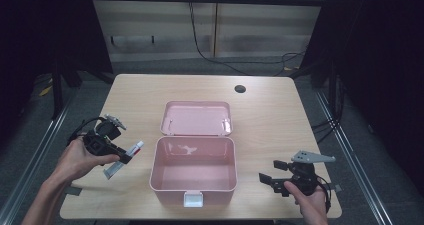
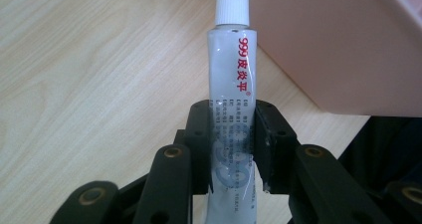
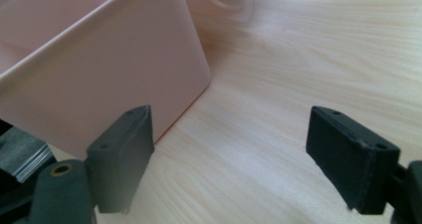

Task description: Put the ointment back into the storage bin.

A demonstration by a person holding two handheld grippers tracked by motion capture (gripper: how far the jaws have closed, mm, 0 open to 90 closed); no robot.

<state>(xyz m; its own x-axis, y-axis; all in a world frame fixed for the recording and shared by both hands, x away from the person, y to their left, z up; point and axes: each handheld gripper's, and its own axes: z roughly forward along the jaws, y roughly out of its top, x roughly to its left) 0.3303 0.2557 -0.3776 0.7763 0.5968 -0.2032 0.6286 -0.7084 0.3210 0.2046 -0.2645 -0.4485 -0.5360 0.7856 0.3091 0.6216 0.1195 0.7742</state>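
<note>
- holding a tube (image 2: pixel 233 84) of ointment clenched in my left gripper (image 1: pixel 121 157), pads (image 2: pixel 201 134) pressing its lower half, near the table's (image 1: pixel 270 110) left edge.
- tube's long axis runs from the jaws toward its white cap (image 1: pixel 139 145), which points at the left wall of the open pink box (image 1: pixel 192 185).
- box sits mid-table, lid laid back toward the far edge, just beside the tube's cap end.
- my right gripper (image 1: pixel 273 171) is released, nothing between its jaws, near the front right corner, pointing at the box.
- left hand is the nearer one for dropping it in, i judge.
</note>
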